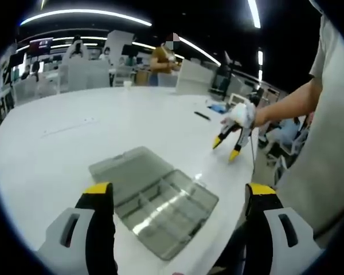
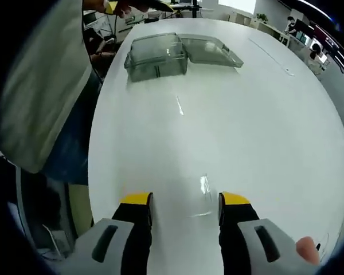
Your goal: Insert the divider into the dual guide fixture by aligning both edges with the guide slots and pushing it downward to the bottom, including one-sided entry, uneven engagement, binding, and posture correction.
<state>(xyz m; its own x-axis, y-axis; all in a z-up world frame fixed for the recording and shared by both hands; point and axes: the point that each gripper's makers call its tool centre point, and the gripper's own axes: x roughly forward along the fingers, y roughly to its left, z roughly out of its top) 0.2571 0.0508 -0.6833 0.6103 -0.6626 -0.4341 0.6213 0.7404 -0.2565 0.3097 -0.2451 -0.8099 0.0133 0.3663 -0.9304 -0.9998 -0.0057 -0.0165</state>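
A clear grey plastic box (image 1: 160, 200) lies open on the white table (image 1: 74, 143), its lid (image 1: 123, 166) folded flat beside the compartment tray. My left gripper (image 1: 179, 192) hovers over it, open, with the tray showing between the yellow-tipped jaws. Further off to the right, a hand holds my right gripper (image 1: 227, 149) with its tips spread just above the table. In the right gripper view, my right gripper (image 2: 186, 201) is open over bare table with nothing held. The box (image 2: 157, 57) and lid (image 2: 212, 50) lie far ahead, and the left gripper (image 2: 126, 7) shows at the top edge. I cannot make out a divider.
The person's torso (image 1: 327, 149) stands at the table's near edge (image 2: 94, 149). A thin black item (image 1: 202, 116) and something blue (image 1: 218, 107) lie further along the table. Chairs and another person (image 1: 162, 60) are beyond the far side.
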